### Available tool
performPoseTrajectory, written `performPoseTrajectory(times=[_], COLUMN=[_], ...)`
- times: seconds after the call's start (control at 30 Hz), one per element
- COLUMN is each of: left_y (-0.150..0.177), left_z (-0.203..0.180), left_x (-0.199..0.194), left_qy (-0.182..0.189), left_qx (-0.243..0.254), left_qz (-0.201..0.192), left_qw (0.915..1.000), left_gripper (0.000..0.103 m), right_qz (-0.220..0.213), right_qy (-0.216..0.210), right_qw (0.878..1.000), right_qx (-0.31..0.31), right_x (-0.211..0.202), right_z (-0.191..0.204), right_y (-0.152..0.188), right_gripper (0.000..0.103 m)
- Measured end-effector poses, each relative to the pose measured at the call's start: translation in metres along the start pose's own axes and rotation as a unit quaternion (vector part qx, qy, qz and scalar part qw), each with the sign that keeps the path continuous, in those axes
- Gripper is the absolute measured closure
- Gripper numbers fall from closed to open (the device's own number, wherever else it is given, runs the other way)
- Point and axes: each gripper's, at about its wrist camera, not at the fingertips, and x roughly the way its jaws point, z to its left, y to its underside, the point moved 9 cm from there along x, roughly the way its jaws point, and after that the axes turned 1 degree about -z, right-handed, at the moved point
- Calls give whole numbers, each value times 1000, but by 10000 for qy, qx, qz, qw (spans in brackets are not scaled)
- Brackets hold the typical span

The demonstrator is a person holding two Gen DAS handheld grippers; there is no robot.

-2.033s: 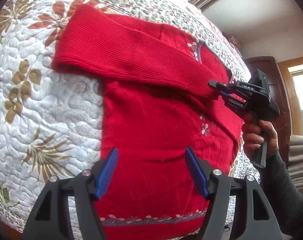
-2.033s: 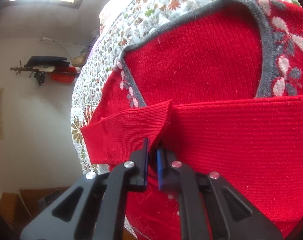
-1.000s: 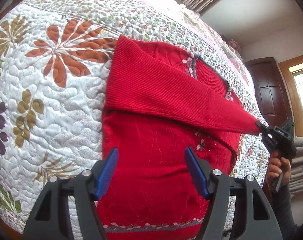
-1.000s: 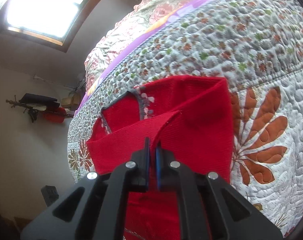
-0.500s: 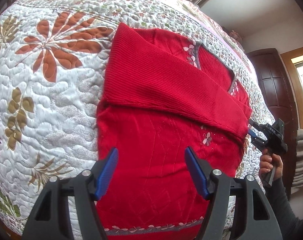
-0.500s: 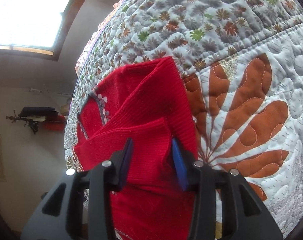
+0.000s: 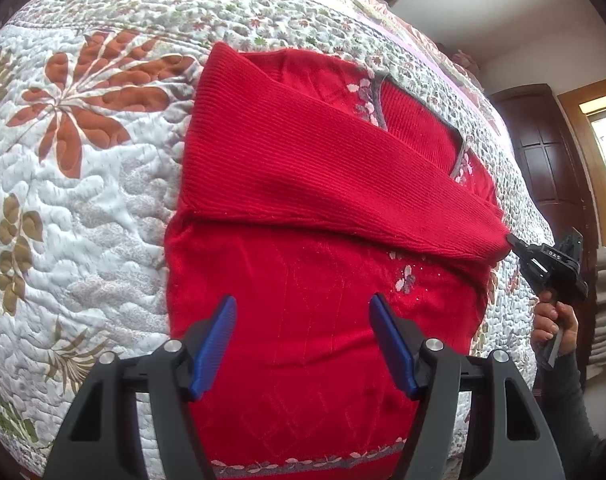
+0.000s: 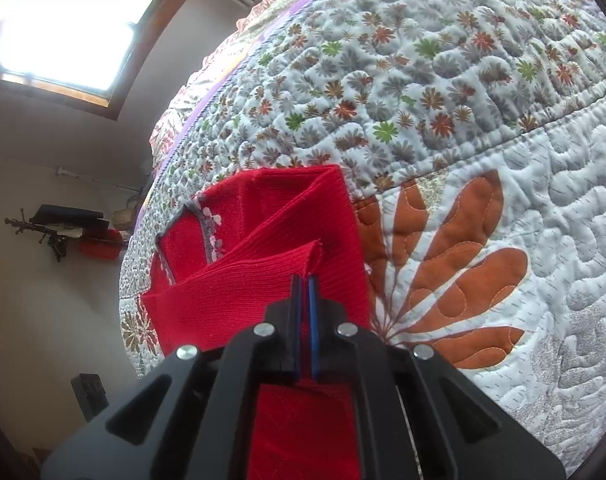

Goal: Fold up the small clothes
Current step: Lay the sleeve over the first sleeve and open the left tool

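Note:
A small red knit sweater with grey floral trim lies flat on a quilted bedspread. One sleeve is folded across the chest and stretches to the sweater's right edge. My right gripper is shut on that sleeve's cuff; in the right wrist view the cuff sits pinched between its blue pads, right gripper. My left gripper hovers open over the sweater's lower body, with nothing between its fingers.
The floral quilt covers the whole bed around the sweater. A person's hand in a dark sleeve holds the right gripper off the bed's right side. A dark wooden door and a window lie beyond.
Half a second ago the right gripper stood open at the cuff; now it is shut on it again, with the sleeve drawn taut rightward. The left gripper has stayed open over the body.

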Motion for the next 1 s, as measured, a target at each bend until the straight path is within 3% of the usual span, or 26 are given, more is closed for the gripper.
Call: performPoseTrajectory(times=[0.27, 0.47, 0.6, 0.67, 0.87, 1.0], left_y=[-24, -69, -90, -94, -92, -88], left_z=[2, 8, 14, 16, 18, 17], left_x=[-1, 3, 17, 27, 39, 43], left_qy=[13, 48, 5, -35, -395, -708], left_qx=[67, 147, 235, 271, 509, 735], left_qz=[-188, -476, -528, -485, -380, -346], left_qw=[9998, 9987, 9983, 9985, 9972, 9942], left_gripper=[34, 34, 34, 34, 34, 30], right_qz=[94, 81, 337, 383, 447, 25], right_qy=[65, 30, 149, 333, 608, 899], right_qw=[9998, 9994, 9992, 9987, 9971, 9950], right_qx=[130, 332, 154, 78, 27, -428], right_x=[13, 4, 13, 18, 17, 0], right_z=[-15, -20, -18, -18, -14, 12], right_y=[0, 18, 37, 40, 48, 34], right_gripper=[100, 76, 76, 98, 94, 91])
